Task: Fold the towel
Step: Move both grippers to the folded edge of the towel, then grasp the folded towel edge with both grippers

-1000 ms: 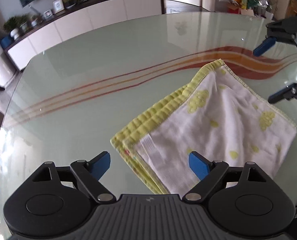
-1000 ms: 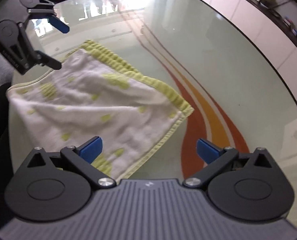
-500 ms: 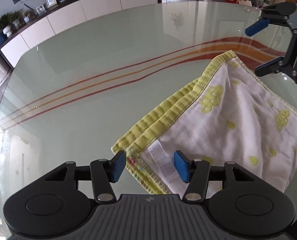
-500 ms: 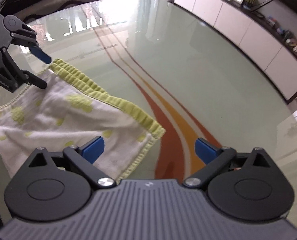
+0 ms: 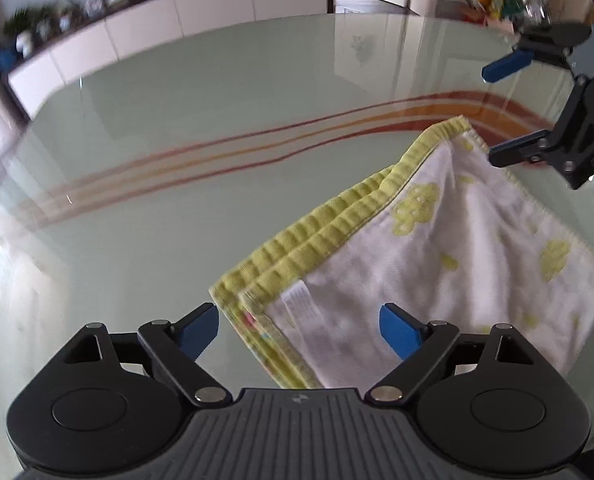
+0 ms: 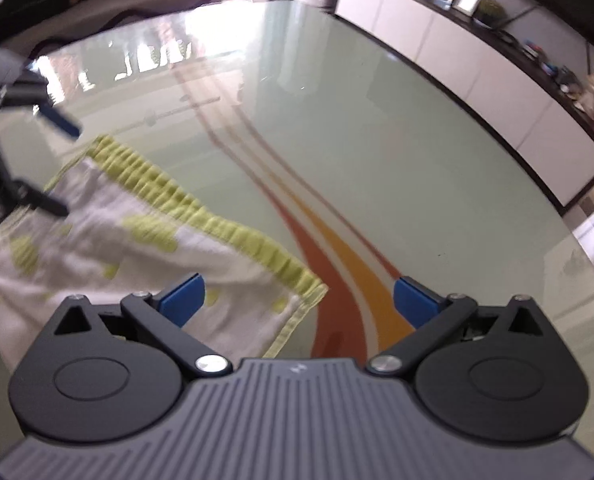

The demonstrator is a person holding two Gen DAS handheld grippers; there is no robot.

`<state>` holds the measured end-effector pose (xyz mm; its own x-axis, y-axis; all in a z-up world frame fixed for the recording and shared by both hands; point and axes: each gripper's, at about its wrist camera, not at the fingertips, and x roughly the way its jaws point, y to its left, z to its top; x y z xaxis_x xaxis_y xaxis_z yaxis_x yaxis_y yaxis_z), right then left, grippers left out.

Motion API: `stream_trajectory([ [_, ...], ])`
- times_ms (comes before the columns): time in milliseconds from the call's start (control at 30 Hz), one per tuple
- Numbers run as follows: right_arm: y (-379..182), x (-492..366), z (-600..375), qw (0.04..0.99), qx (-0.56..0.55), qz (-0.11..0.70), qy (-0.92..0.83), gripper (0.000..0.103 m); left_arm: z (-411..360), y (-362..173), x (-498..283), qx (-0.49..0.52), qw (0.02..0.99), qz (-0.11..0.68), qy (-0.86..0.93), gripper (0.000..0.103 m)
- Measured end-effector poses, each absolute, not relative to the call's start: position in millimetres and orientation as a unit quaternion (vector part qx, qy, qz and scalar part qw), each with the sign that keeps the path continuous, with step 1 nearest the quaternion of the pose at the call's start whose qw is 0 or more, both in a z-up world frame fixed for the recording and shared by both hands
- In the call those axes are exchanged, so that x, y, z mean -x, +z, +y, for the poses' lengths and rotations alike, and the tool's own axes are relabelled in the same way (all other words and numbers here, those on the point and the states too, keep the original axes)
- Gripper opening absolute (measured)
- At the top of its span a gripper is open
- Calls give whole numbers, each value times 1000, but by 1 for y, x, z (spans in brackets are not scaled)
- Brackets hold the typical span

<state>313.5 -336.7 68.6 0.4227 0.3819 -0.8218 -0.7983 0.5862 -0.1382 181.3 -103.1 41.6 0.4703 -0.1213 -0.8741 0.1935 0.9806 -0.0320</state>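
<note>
Jaws of both grippers stand wide apart, and neither grips anything. We see the left gripper (image 5: 299, 330) opening, its two blue pads straddling the near corner of the towel without pressing it. The right gripper (image 6: 299, 294) likewise holds two blue pads apart, the left one over the towel's edge, the right one over bare glass. We count one glass table (image 5: 201, 120), crossed by three curved red and orange stripes (image 5: 257, 140). One folded towel (image 5: 449, 256), white with yellow-green motifs and a yellow-green border, lies flat on it between the two grippers. One white label (image 5: 299, 300) shows near its corner.
</note>
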Motion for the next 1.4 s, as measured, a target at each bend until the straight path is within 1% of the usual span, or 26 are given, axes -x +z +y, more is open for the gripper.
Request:
stream_trajectory([
  [100, 67, -321, -333, 793, 268, 423, 348, 103, -93, 44, -181, 4, 862, 499, -94, 89],
  [267, 61, -315, -325, 783, 281, 413, 371, 103, -106, 43, -179, -74, 863, 491, -88, 87],
  [300, 60, -316, -325, 781, 270, 416, 379, 103, -110, 43, -178, -85, 862, 492, -94, 84],
  [367, 60, -318, -324, 788, 260, 416, 372, 103, -114, 40, -177, -94, 861, 491, -96, 70],
  [400, 61, -318, -325, 802, 255, 402, 362, 102, -115, 38, -178, -96, 861, 491, -96, 56],
  [433, 61, -318, -326, 804, 254, 399, 361, 96, -115, 37, -179, -94, 860, 492, -97, 52],
  [467, 62, -318, -327, 810, 252, 389, 360, 86, -114, 36, -180, -89, 860, 493, -98, 52],
  [500, 61, -320, -326, 805, 255, 397, 359, 79, -113, 35, -181, -86, 860, 493, -99, 50],
  [533, 59, -322, -326, 799, 257, 406, 361, 69, -112, 36, -182, -85, 860, 493, -100, 47],
  [567, 57, -324, -326, 794, 257, 415, 363, 55, -111, 36, -183, -85, 860, 493, -100, 45],
  [600, 55, -325, -326, 788, 257, 424, 365, 45, -109, 37, -183, -84, 860, 493, -99, 44],
  [633, 54, -326, -326, 785, 256, 430, 365, 24, -108, 37, -184, -81, 861, 493, -96, 44],
  [667, 52, -328, -328, 782, 251, 440, 365, 21, -106, 39, -184, -79, 863, 491, -90, 44],
  [767, 52, -331, -335, 776, 232, 452, 372, 21, -102, 39, -183, -80, 864, 490, -86, 44],
  [900, 54, -331, -339, 771, 240, 456, 374, 22, -111, 36, -189, -97, 859, 494, -88, 44],
  [933, 55, -331, -339, 771, 242, 455, 373, 24, -112, 37, -192, -99, 859, 494, -88, 44],
  [967, 55, -331, -340, 772, 244, 454, 373, 29, -111, 37, -196, -99, 860, 493, -88, 44],
  [1033, 56, -331, -342, 775, 245, 450, 369, 34, -109, 39, -197, -95, 860, 493, -90, 44],
  [1067, 56, -332, -343, 777, 243, 450, 368, 38, -109, 38, -195, -94, 860, 493, -90, 44],
  [1100, 56, -332, -344, 776, 242, 451, 368, 38, -110, 37, -196, -93, 860, 494, -90, 44],
  [1167, 55, -333, -346, 775, 239, 454, 368, 38, -108, 37, -195, -89, 860, 494, -92, 43],
  [1233, 53, -332, -344, 771, 240, 457, 373, 38, -104, 38, -192, -86, 860, 494, -94, 38],
  [1300, 49, -329, -340, 763, 247, 460, 380, 36, -102, 39, -189, -87, 861, 492, -93, 35],
  [1367, 47, -325, -337, 758, 254, 459, 387, 24, -104, 39, -188, -92, 862, 491, -91, 32],
  [1400, 47, -323, -336, 757, 256, 458, 390, 23, -105, 39, -187, -97, 862, 489, -89, 31],
])
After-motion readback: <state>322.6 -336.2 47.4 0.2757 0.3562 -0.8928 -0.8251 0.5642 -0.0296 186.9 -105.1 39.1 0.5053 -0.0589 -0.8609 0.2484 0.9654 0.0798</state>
